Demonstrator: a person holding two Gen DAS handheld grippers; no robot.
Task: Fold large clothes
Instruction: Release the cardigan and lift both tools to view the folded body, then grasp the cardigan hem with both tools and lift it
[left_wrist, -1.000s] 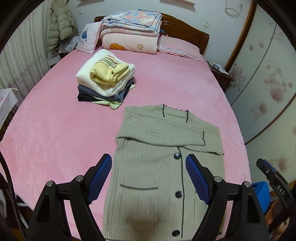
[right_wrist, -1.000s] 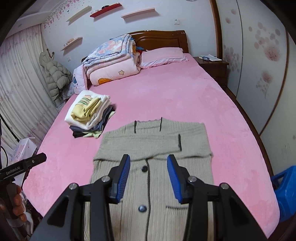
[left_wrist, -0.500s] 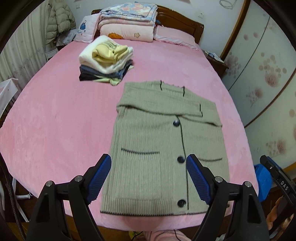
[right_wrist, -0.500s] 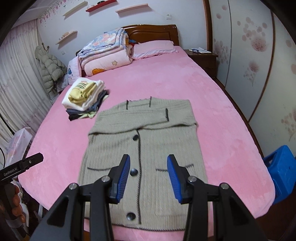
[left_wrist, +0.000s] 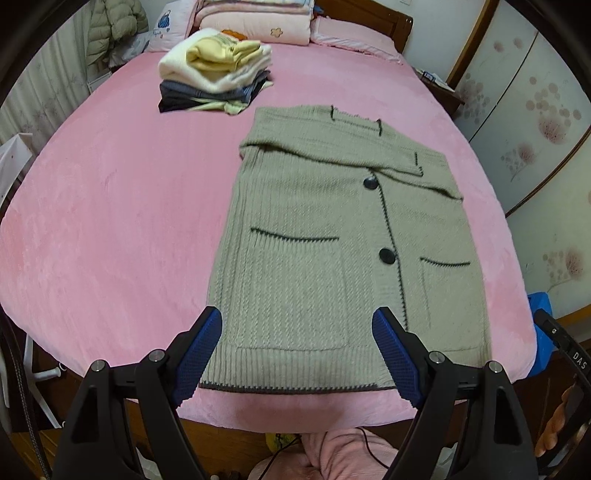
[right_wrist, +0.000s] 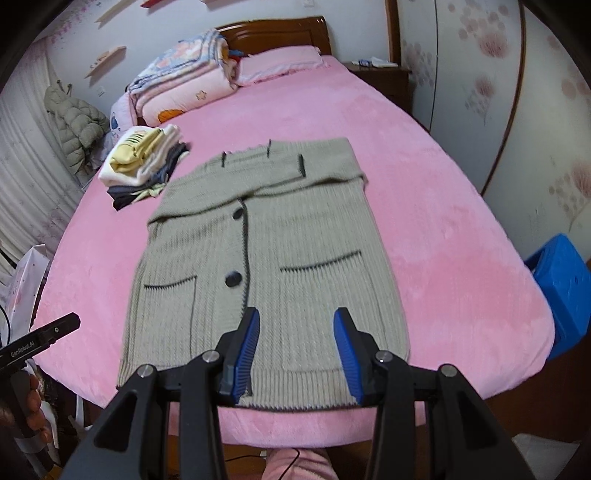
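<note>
cardigan (left_wrist: 332, 258) flat on bed (left_wrist: 110, 206)

My pads (left_wrist: 199, 354) are blue; the cardigan (left_wrist: 332, 266) is grey-green with dark trim and buttons, on a pink bedspread (left_wrist: 110, 206).

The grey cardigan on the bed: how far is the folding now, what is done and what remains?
Done: both sleeves lie folded across the chest of the grey cardigan, and a stack of folded clothes sits near the pillows. In hand: nothing; the left gripper and right gripper hover open over the hem. Left: the body lies full length on the pink bed, so the bottom-to-top fold is not yet done.
</note>
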